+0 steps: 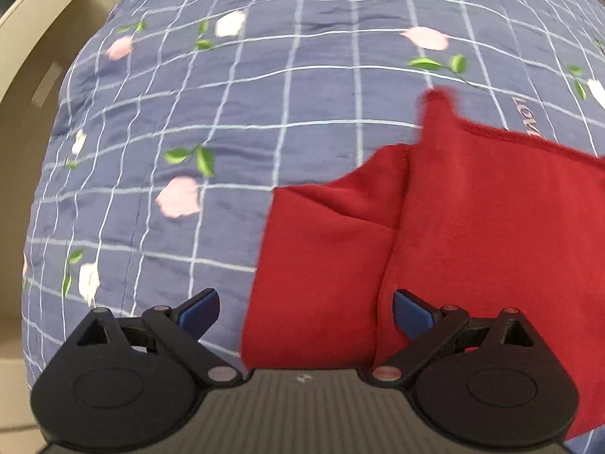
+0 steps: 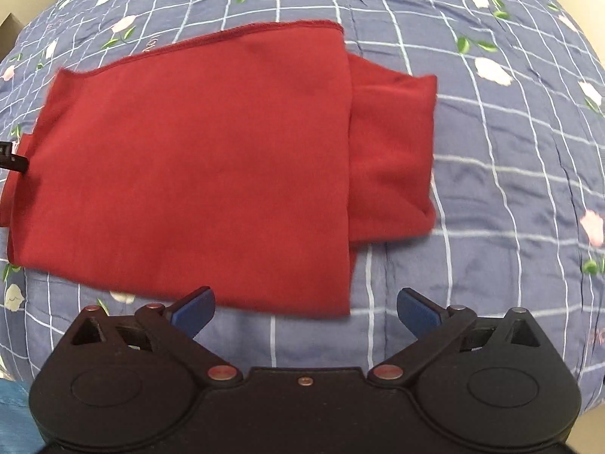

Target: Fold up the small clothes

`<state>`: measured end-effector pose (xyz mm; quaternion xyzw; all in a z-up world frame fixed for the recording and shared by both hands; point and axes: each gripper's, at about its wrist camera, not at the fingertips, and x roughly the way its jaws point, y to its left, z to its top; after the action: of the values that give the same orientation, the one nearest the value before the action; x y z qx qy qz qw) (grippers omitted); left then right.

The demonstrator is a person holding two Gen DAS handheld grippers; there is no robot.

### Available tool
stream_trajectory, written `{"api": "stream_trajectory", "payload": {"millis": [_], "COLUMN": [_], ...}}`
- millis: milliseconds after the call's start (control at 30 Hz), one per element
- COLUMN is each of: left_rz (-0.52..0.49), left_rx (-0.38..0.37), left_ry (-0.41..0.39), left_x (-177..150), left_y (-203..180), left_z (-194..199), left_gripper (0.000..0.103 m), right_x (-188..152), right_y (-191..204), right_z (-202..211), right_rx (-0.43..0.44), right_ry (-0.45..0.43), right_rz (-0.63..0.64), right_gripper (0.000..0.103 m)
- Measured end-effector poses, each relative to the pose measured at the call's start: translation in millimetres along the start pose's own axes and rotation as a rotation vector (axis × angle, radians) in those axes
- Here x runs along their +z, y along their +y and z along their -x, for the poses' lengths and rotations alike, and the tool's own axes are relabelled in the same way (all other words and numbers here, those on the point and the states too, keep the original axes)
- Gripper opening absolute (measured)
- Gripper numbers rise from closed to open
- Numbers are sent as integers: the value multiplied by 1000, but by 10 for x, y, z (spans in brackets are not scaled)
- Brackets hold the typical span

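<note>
A red garment [image 2: 196,166] lies folded flat on the blue checked bedspread [image 2: 510,189], a narrower folded part sticking out on its right side. In the left wrist view the red garment [image 1: 472,227] fills the lower right. My left gripper [image 1: 305,312] is open above the garment's left edge, nothing between its blue pads. My right gripper [image 2: 305,310] is open just short of the garment's near edge, holding nothing. A black bit of the other gripper [image 2: 11,157] shows at the garment's left end.
The bedspread [image 1: 170,132] carries white grid lines, pink and white flowers and green leaves. Beige surface [image 1: 26,56] lies past the bed's left edge. A blue cloth corner [image 2: 15,408] shows at the lower left of the right wrist view.
</note>
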<state>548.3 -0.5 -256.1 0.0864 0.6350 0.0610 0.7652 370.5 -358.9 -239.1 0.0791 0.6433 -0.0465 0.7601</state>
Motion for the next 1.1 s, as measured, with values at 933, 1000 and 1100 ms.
{"api": "stream_trajectory", "payload": {"millis": [933,1000,1100], "left_rz": [87,67,37], "left_rx": [-154,-160,-153], "left_ry": [-153,-183,-220], "left_x": [-2188,-2363,-2614], "left_y": [29,49,87], "left_z": [1895,2050,2275], "left_gripper": [102,102,102], "right_x": [-1428,-1615,-1802], "right_y": [342,424,531], "right_z": [908,1069,1355], "right_rx": [-20,1,17], "right_ry": [-166,-202,-268], "right_rz": [-60,-46,-12], "right_gripper": [102,102,102]}}
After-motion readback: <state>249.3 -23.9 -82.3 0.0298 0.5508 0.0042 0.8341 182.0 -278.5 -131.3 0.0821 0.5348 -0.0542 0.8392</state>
